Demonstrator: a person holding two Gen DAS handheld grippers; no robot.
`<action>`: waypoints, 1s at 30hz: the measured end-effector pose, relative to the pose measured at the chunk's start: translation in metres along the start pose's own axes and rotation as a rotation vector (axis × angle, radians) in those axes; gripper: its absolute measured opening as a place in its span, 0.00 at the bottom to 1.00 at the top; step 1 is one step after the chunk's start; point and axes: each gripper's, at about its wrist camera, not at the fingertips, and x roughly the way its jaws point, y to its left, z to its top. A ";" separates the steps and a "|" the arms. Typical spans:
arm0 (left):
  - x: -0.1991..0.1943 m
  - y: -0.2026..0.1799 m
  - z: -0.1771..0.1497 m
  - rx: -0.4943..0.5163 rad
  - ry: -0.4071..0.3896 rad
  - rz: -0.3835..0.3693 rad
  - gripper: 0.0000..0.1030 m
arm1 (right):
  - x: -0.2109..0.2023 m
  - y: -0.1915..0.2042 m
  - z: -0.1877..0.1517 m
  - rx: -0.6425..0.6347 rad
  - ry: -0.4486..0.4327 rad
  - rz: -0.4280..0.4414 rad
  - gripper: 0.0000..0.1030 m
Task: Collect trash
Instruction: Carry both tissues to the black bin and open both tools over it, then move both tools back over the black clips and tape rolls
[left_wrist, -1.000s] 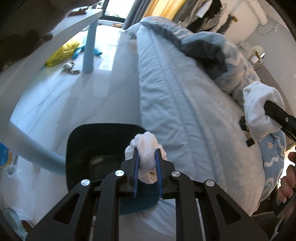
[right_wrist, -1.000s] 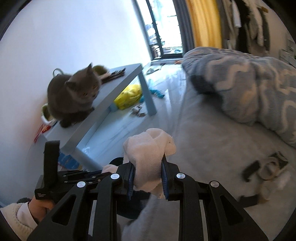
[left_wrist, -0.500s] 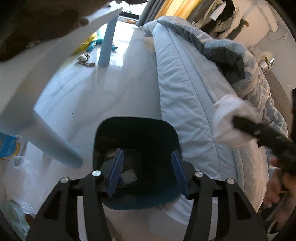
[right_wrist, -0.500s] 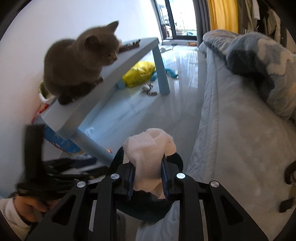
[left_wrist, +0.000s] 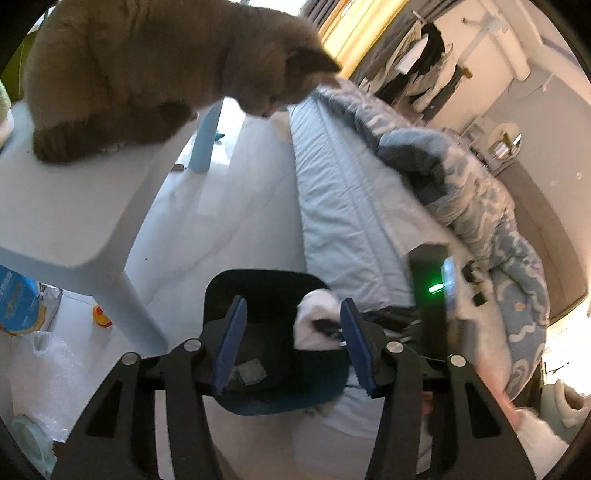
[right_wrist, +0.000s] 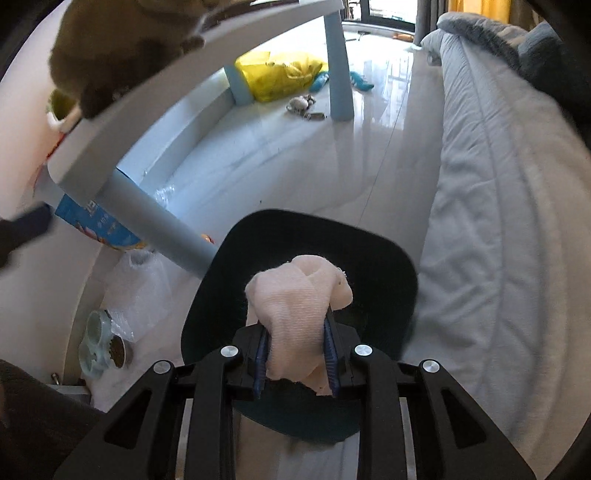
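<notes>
Two tongs: both are hovering over the dark bin (left_wrist: 266, 284), which is standing on the floor between the table leg (left_wrist: 136, 306) and the edge of the bed (left_wrist: 343, 206).
Left tongs (left_wrist: 290, 341): they are hanging released, fingers spread wide and gripping nothing, right above the bin's opening.
Right tongs (right_wrist: 295, 349): they are clenching a crumpled white tissue (right_wrist: 295, 299), which is sticking up between the blue pads (right_wrist: 261, 352); in the left wrist view the same wad (left_wrist: 316, 321) is showing over the bin's right-hand side.
Trash already in: a few scraps (left_wrist: 251, 371) are lying at the bin's bottom.
Doing the step well: the tissue looks centred enough over the opening, so I would be lowering it slightly past the rim (right_wrist: 317, 218) before spreading the fingers, since a light wad may be clinging to a pad or drifting out.
Left tongs' part: they would be better drawing aside, so the two tools are not knocking together.
In the way: a grey cat (left_wrist: 147, 70) is leaning over the table edge (left_wrist: 122, 206) and peering toward the bin; a paw could be reaching for the falling tissue.
Left of the bin: a blue box (right_wrist: 96, 225), clear plastic wrap (right_wrist: 140, 291) and a pet bowl (right_wrist: 99, 343) are sitting by the wall.
Farther floor: a yellow bag (right_wrist: 280, 72) and small toys (right_wrist: 303, 105) are lying near the far table leg (right_wrist: 340, 74).
Right: a rumpled blanket (left_wrist: 472, 206) is covering the bed.
</notes>
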 end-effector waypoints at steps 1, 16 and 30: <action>-0.003 0.001 0.001 -0.008 -0.007 -0.010 0.48 | 0.002 0.002 -0.001 -0.002 0.005 -0.004 0.28; -0.043 -0.021 0.022 -0.005 -0.138 -0.118 0.42 | 0.002 0.019 -0.011 -0.060 0.004 -0.012 0.58; -0.061 -0.085 0.045 0.094 -0.240 -0.193 0.42 | -0.099 -0.006 -0.001 -0.082 -0.252 -0.035 0.58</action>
